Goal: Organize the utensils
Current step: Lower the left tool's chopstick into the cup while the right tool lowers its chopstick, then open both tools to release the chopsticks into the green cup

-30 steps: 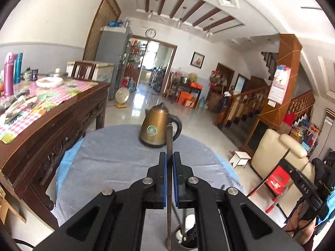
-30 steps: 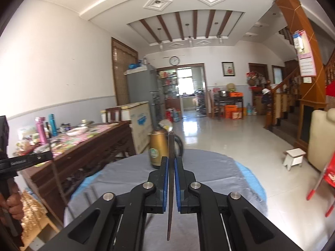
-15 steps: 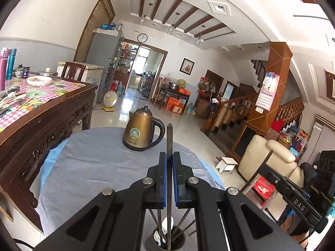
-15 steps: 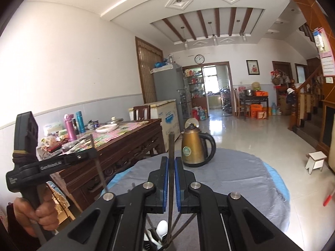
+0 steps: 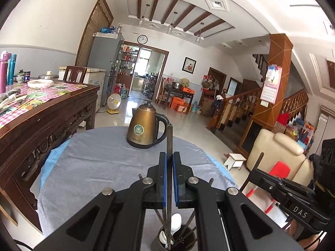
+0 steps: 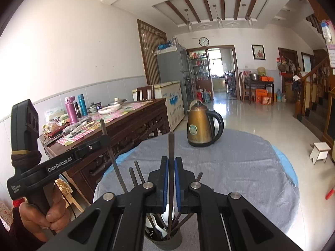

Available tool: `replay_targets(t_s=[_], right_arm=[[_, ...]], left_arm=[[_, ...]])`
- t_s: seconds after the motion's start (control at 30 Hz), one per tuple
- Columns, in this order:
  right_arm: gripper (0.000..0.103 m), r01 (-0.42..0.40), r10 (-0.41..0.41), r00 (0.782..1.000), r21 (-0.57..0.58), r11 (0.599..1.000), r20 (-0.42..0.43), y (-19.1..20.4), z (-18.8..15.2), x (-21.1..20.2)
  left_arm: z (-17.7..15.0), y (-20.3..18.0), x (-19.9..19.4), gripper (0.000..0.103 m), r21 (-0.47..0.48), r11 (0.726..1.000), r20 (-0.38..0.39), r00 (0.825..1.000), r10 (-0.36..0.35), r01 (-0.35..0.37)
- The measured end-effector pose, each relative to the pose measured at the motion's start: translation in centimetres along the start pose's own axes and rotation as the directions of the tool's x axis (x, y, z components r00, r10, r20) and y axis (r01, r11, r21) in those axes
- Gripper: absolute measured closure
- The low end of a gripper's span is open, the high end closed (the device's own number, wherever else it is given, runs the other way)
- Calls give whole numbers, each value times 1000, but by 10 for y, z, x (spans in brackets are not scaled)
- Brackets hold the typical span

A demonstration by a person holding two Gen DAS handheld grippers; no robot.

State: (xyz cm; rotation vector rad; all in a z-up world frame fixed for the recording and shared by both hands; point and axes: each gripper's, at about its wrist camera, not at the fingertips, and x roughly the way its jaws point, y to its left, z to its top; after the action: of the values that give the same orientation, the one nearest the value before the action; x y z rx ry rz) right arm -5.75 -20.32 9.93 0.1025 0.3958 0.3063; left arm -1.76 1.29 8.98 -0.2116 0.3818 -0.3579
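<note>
My left gripper point(image 5: 169, 156) is shut on a dark chopstick point(image 5: 169, 140) that stands upright. Its lower end reaches into a dark utensil holder point(image 5: 159, 243) at the bottom edge, beside a white spoon point(image 5: 175, 219) and other sticks. My right gripper point(image 6: 171, 161) is shut on a second dark chopstick point(image 6: 171, 146), also upright, with its lower end in the same utensil holder point(image 6: 167, 242). In the right wrist view, the left gripper point(image 6: 104, 141) shows at the left with its chopstick point(image 6: 114, 161) and a hand point(image 6: 41, 215) on the handle.
The holder stands near the front of a round table with a grey cloth point(image 5: 100, 163). A brass kettle point(image 5: 145, 125) sits at the far side. A dark wooden table point(image 5: 48, 113) with a checked cloth, bowls and bottles stands to the left. A cream sofa point(image 5: 278, 152) is at the right.
Both grippers have sunk with their chopsticks, and the holder has come into view below each. The right wrist view has swung so the left gripper now shows at its left.
</note>
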Motion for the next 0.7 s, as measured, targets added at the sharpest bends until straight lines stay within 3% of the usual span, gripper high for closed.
replay_targets(t_s=[0.7], right_arm=[[96, -28, 36, 991, 63, 998, -132, -10, -26, 29]], left_arm=[[-26, -3, 25, 97, 70, 996, -143, 987, 68, -59]])
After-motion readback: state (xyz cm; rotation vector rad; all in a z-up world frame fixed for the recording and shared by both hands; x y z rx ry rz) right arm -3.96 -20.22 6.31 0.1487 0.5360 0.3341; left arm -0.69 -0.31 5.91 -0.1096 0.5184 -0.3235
